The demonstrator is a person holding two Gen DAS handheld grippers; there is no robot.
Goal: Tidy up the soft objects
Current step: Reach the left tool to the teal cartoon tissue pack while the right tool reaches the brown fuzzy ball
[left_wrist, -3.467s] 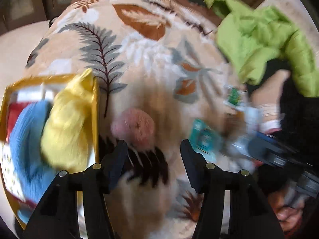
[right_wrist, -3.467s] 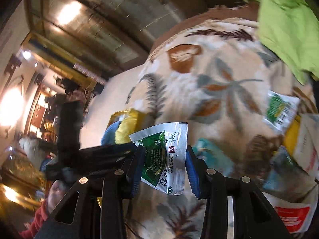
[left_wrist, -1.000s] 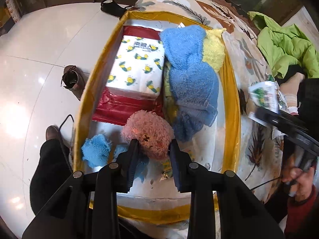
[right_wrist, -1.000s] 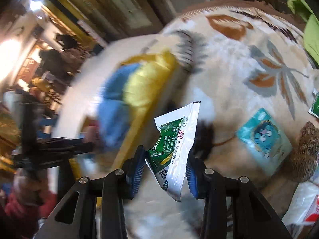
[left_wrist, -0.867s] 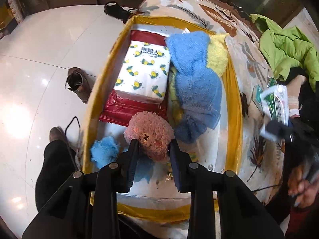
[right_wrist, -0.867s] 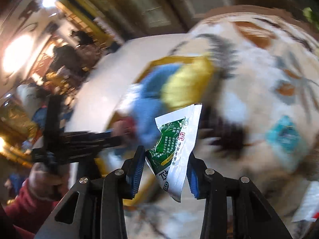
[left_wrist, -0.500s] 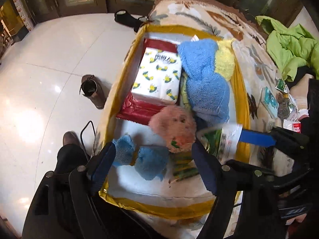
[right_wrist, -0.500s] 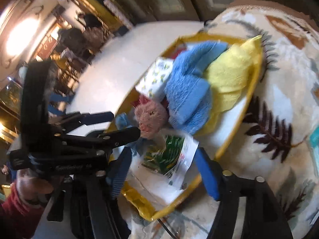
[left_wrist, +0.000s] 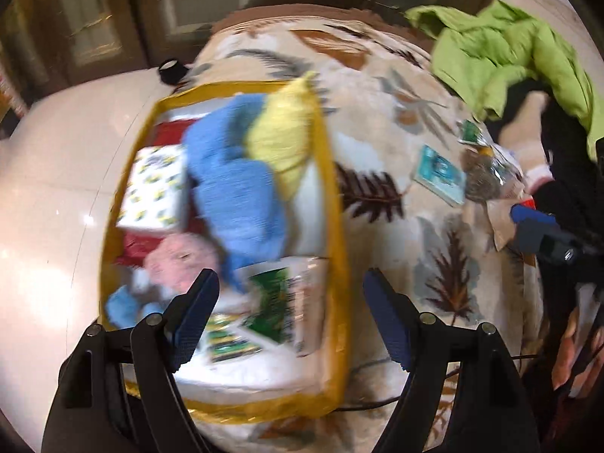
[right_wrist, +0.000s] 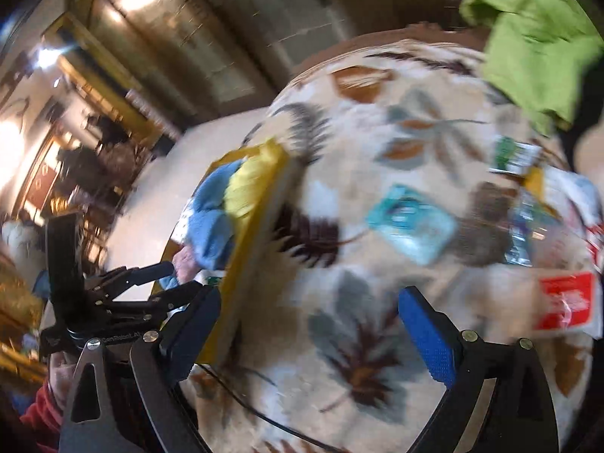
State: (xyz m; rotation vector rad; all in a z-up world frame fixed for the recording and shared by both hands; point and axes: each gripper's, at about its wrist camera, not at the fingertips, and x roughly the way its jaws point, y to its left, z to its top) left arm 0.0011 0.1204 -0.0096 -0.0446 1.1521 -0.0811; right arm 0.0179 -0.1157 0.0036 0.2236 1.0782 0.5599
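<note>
Yellow-rimmed bin (left_wrist: 332, 173) at the edge of a leaf-patterned blanket (left_wrist: 381, 143), over pale tiled floor (left_wrist: 45, 188); both views motion-blurred.

Left gripper (left_wrist: 290, 317): jaws spread wide, nothing between them, poised above the bin's near end. Right gripper (right_wrist: 305, 336): jaws likewise wide apart and empty, over the blanket just beside the bin's long yellow wall (right_wrist: 256, 234).

Inside the bin: pink plush toy (left_wrist: 177, 260) near the left fingertip, apart from it. Green-and-white packet (left_wrist: 279, 309) flat at the near end, beside the plush. Blue towel (left_wrist: 238, 196) piled along the middle, yellow towel (left_wrist: 283, 136) against the far corner and poking over the rim. Tissue pack with yellow print (left_wrist: 154, 188) on the bin's floor-side half, resting on a red wrapper (left_wrist: 132, 245). Small blue cloth (left_wrist: 124, 305) in the near floor-side corner.

Outside the bin, on the blanket: teal packet (left_wrist: 438, 173), well apart from the rim. Past it a brown furry thing (left_wrist: 483, 181), crinkled plastic wrappers, another green packet (right_wrist: 513, 154) and a red-and-white packet (right_wrist: 566, 298). Lime-green jacket (left_wrist: 502, 49) heaped at the blanket's far side.

In the right wrist view, the left gripper's black frame beyond the bin, held by a hand (right_wrist: 60, 370) with a red sleeve (right_wrist: 41, 411).
</note>
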